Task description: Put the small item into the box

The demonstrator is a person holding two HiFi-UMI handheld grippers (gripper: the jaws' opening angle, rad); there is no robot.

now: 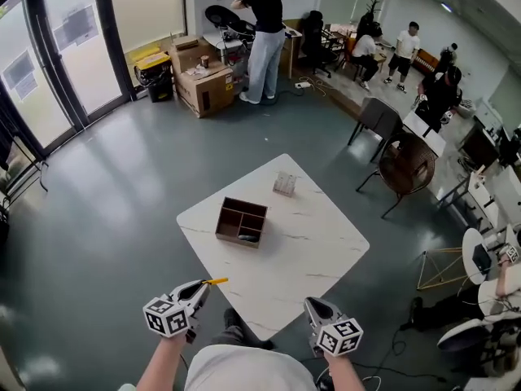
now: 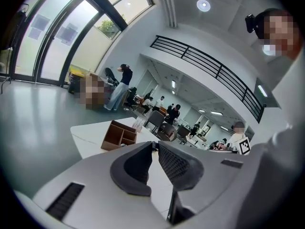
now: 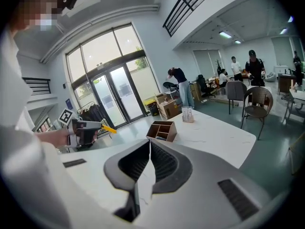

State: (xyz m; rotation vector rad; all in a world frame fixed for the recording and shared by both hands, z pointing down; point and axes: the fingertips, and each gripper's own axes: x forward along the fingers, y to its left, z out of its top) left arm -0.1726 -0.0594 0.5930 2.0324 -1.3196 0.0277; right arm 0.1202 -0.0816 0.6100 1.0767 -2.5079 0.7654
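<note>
A brown wooden box with several compartments stands on the white marble table; a dark object lies in one front compartment. It also shows as the box and the box in the gripper views. My left gripper hovers off the table's near corner, shut on a thin yellow item that pokes from its tips. The right gripper view shows that left gripper and the yellow item. My right gripper is shut and holds nothing, near the table's front edge.
A clear holder stands on the table beyond the box. Chairs and seated people are to the right. A standing person and cardboard boxes are at the back. Glass doors line the left.
</note>
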